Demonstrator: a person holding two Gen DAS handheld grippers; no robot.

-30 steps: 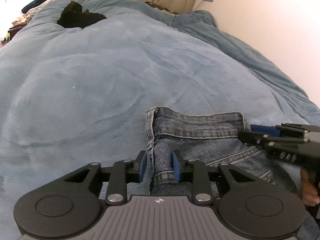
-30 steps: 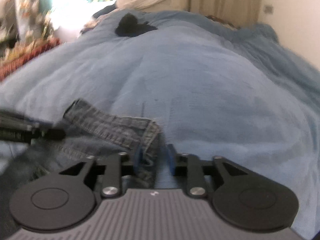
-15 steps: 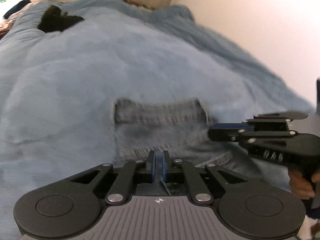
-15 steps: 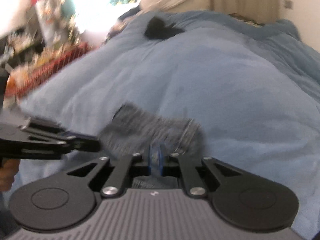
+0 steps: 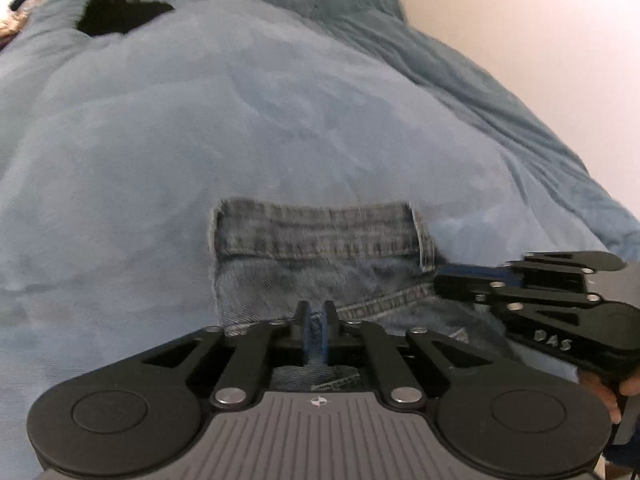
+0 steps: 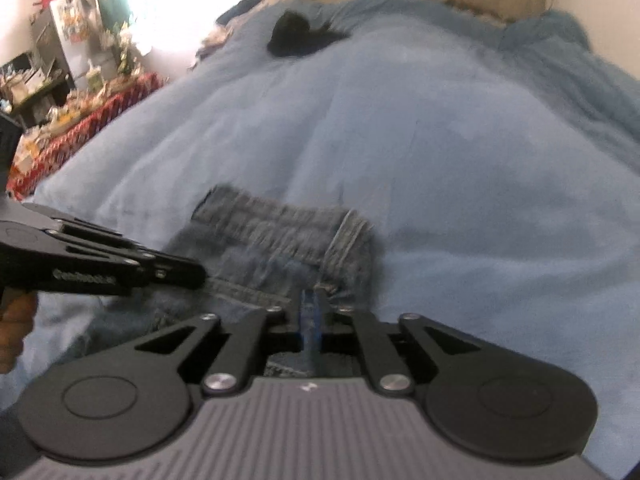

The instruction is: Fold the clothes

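Jeans (image 5: 320, 256) at lower centre on blue duvet (image 5: 280, 120); left gripper (image 5: 316, 320) and right gripper (image 6: 312, 308) both clamped on denim; black garment (image 5: 116, 12) upper left, cluttered table (image 6: 80, 120) at left edge.

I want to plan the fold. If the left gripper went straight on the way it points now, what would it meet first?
The left gripper is already shut on the jeans, so denim lies right ahead. Past the waistband, probably the blue blanket; depth is unclear.
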